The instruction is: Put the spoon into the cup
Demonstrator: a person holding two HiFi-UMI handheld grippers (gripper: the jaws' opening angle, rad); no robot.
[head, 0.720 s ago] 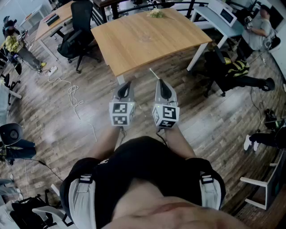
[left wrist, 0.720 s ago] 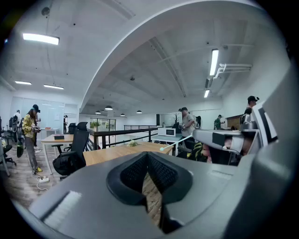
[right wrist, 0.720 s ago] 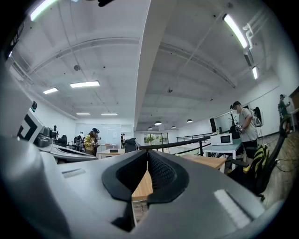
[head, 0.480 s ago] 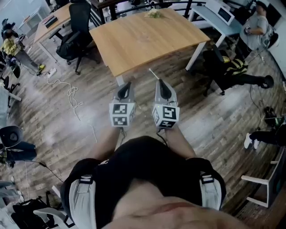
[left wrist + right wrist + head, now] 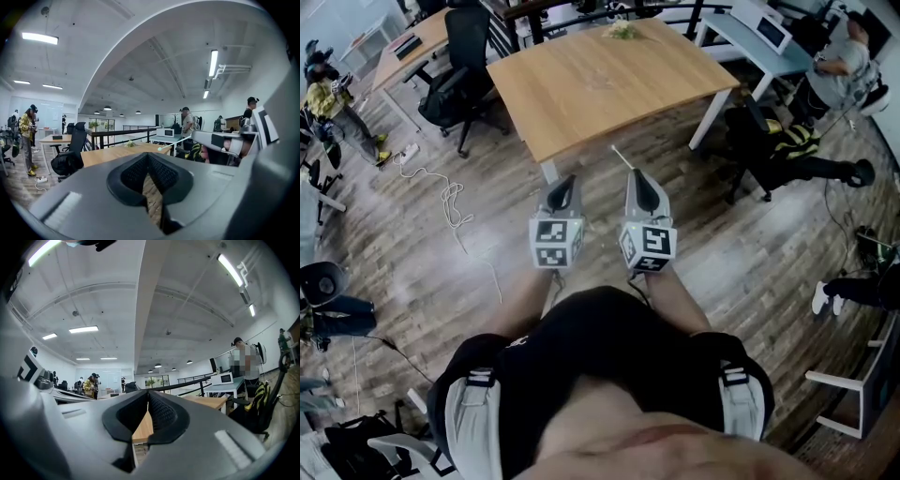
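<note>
Wood-plank flooring (image 5: 441,272) is seen filling most of the head view, with a light wooden table (image 5: 600,84) set ahead of the person and a black office chair (image 5: 459,66) drawn up at its left side. A small greenish object (image 5: 624,30) is left at the table's far edge, too small to be told. Both grippers are held side by side over the floor, just short of the table's near edge, with their marker cubes turned toward the camera.

The left gripper (image 5: 569,178) is shown with its jaws brought together at the tips and nothing between them; only floor is seen through the gap behind. The right gripper (image 5: 636,173) is shown with its jaws closed at the tips on the spoon (image 5: 622,156), a thin white stem that is pointed out toward the table. Its free end is seen as a pale green tip in the left gripper view.
</note>
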